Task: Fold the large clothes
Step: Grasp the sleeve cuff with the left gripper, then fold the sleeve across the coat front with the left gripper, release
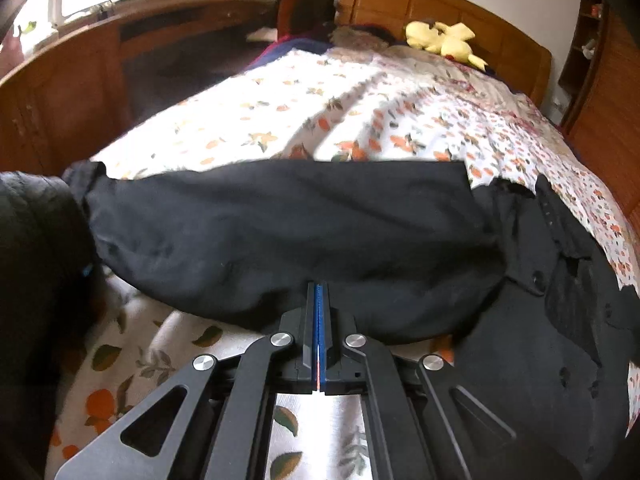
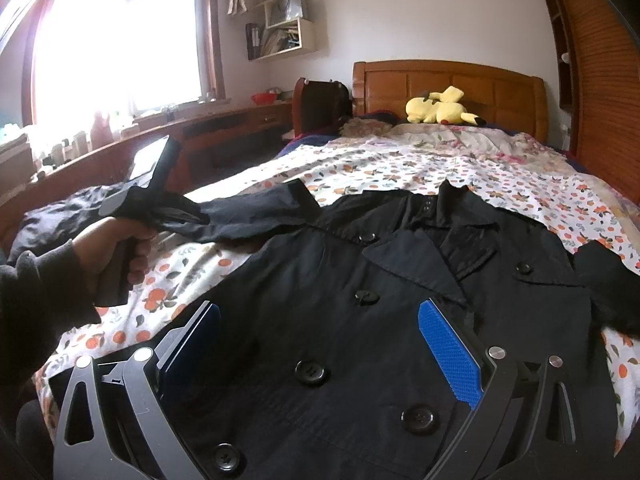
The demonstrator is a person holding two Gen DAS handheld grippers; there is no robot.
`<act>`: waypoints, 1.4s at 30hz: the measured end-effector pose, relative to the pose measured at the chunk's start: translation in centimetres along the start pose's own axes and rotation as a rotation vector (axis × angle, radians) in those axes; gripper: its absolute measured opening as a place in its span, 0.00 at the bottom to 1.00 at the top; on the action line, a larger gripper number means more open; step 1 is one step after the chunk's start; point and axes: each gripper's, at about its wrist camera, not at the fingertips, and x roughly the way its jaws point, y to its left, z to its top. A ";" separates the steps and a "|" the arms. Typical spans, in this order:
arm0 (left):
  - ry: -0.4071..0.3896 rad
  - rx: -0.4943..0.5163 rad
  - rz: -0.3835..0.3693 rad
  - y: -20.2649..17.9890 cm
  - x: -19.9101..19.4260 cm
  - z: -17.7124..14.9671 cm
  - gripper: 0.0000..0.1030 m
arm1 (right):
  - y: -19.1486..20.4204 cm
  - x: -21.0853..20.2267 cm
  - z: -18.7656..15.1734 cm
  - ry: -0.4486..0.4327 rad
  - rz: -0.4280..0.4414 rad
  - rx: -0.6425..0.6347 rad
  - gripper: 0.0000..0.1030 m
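Your bed (image 2: 400, 160), under an orange-print cover, fills both views, with a wooden headboard (image 2: 448, 84) and yellow plush toy (image 2: 440, 110) at upper right and a bright window (image 2: 116, 48) upper left. The black coat (image 2: 360, 280) lies buttoned-side up across the lower middle. Your left gripper (image 1: 319, 292) is closed, pinching the coat's sleeve (image 1: 280, 220). Your right gripper (image 2: 320, 328) is spread wide over the coat's front, holding nothing.

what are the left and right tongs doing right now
Left tongs: closed on the sleeve of the black coat.
Right tongs: open, empty, above the coat front.
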 end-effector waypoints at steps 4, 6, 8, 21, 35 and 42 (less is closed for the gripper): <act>0.001 -0.015 0.049 0.0 -0.8 -0.3 0.24 | -0.2 -0.3 0.2 -0.005 0.000 0.003 0.93; 0.005 -0.023 0.076 0.5 -0.8 -0.8 0.56 | -0.2 -0.4 0.3 -0.006 0.003 0.005 0.93; 0.013 -0.037 0.083 1.5 -0.4 -1.2 0.56 | -0.2 -0.4 0.4 -0.009 0.001 0.002 0.93; 0.045 -0.123 -0.003 4.2 2.6 -1.2 0.00 | -0.3 0.2 0.3 0.007 0.003 0.003 0.93; -0.142 0.206 -0.127 -10.4 -8.6 -1.3 0.00 | -2.1 -2.7 0.5 -0.023 -0.021 0.020 0.93; -0.146 0.346 -0.184 -16.9 -11.5 -4.2 0.00 | -4.8 -4.6 0.0 -0.034 -0.095 0.025 0.93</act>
